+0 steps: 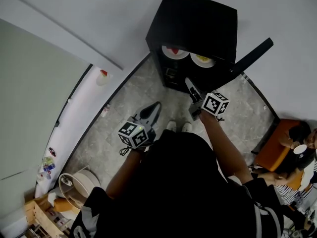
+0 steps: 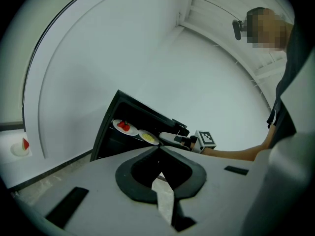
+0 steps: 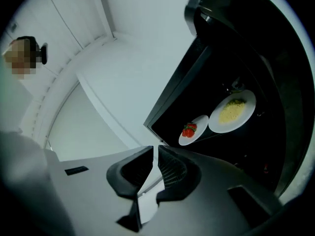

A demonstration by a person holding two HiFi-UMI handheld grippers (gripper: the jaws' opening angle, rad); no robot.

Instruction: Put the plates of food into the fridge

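The black fridge (image 1: 193,19) stands open with its door (image 1: 252,56) swung out to the right. On its top shelf lie two white plates side by side: one with red food (image 1: 175,52) (image 2: 125,127) (image 3: 194,130) and one with yellow food (image 1: 202,60) (image 2: 148,137) (image 3: 232,111). My right gripper (image 1: 188,82) (image 3: 155,149) (image 2: 170,137) hangs just before the shelf, below the yellow plate, its jaws a narrow slit apart and empty. My left gripper (image 1: 157,105) (image 2: 158,150) is farther back over the floor, tips together, holding nothing.
A small white dish with red food (image 1: 102,77) (image 2: 19,146) sits on the long white counter (image 1: 74,128) to the left. A round bin (image 1: 74,182) stands at the lower left. A person (image 1: 297,148) sits by an orange seat (image 1: 275,150) at the right.
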